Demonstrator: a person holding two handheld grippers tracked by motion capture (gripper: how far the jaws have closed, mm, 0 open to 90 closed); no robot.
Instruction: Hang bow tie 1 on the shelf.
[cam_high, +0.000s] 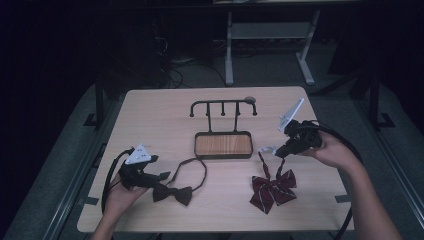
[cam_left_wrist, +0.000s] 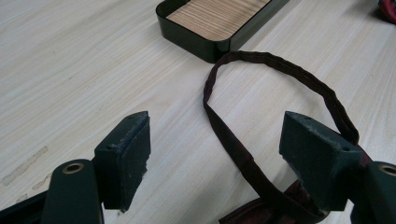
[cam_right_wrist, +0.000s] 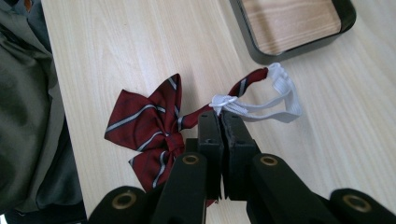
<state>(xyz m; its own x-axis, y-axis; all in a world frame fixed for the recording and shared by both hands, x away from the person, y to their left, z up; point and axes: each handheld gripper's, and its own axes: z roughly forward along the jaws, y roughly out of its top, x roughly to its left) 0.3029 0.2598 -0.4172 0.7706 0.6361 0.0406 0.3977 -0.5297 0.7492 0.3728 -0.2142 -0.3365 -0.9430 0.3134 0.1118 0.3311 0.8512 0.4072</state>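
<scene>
Clamped in my right claw (cam_right_wrist: 222, 122) is the white elastic strap (cam_right_wrist: 273, 100) of the red striped bow tie (cam_right_wrist: 149, 130); its bow lies on the tabletop (cam_high: 150, 115), strap running up toward the wooden tray (cam_high: 223, 145). My left claw (cam_left_wrist: 217, 154) gapes wide over the dark bow tie (cam_high: 172, 192), its neck loop (cam_left_wrist: 280, 70) between the jaws.

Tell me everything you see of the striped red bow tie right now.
The dark red fabric bow tie with grey-white stripes lies on the pale wooden table, near its front edge, right of the wood-lined black tray. Its striped strap ends in a white elastic loop. The right gripper, jaws shut, pinches the strap near a white knot.
</scene>
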